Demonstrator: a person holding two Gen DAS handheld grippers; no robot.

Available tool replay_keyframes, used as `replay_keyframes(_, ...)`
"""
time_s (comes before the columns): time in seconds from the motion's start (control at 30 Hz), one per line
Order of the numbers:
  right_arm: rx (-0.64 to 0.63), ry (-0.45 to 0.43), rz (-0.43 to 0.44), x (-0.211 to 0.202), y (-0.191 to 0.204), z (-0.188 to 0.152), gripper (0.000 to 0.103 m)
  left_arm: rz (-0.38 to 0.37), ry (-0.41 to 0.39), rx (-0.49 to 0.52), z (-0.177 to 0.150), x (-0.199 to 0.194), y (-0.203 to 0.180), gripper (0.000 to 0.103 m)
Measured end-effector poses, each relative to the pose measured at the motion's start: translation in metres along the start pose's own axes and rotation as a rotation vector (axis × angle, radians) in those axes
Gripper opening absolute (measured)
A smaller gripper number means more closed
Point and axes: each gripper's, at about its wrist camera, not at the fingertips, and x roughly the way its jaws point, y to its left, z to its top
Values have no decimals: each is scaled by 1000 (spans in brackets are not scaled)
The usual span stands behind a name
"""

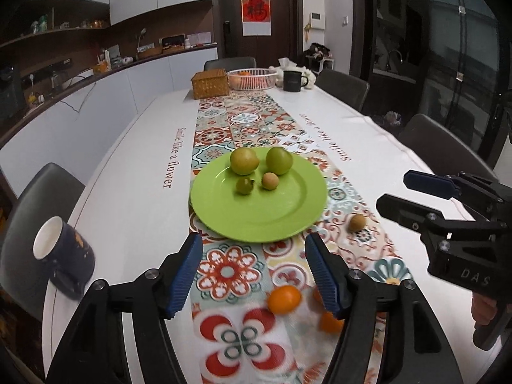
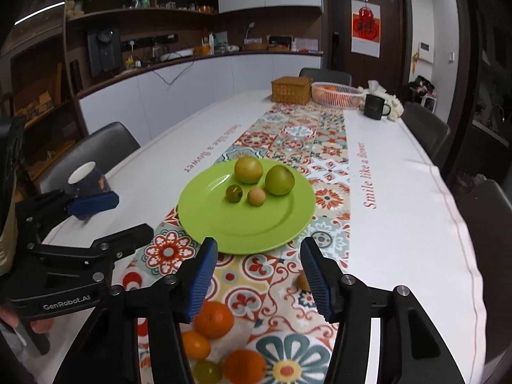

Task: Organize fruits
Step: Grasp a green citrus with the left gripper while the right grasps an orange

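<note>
Nearest to my right camera lie three oranges (image 2: 213,319) and one small green fruit (image 2: 208,371), close together on the patterned runner (image 2: 297,134), under my right gripper (image 2: 258,280). Its jaws stand wide open and they hold nothing. A small brown fruit (image 2: 302,282) lies just beside the inner side of its right finger; I cannot tell if they touch.

My left gripper (image 1: 253,275) is also wide open and empty. An orange (image 1: 284,299) lies on the runner between its fingers, near the right one, and more orange fruit is half hidden behind that finger.

Just beyond both grippers is the green plate (image 2: 224,230), its near rim close to my fingertips. On its far half lie two big green fruits (image 2: 279,180), a small dark green fruit (image 2: 234,193) and a small peach-coloured fruit (image 2: 256,196). The near half of the plate is bare.

Left of the plate, the white tablecloth (image 2: 416,211) is open until a dark mug (image 1: 62,257) near the left table edge. On the right the cloth is free up to the edge, where chairs (image 2: 425,129) stand. At the far end stand a wicker box (image 2: 291,89), a white basket (image 2: 339,94) with oranges and a black mug (image 2: 375,106)
</note>
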Motion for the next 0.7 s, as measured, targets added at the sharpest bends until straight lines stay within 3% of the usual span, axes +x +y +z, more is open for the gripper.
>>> replay_keyframes(0.33, -9, -64, -27, -56, 0, -21, 55, 18, -66, 61, -22, -45, -27, 72)
replay_keyframes(0.7, -78, -7, 3, -74, 0, -53, 55, -27, -66, 108, -52, -61, -57, 72)
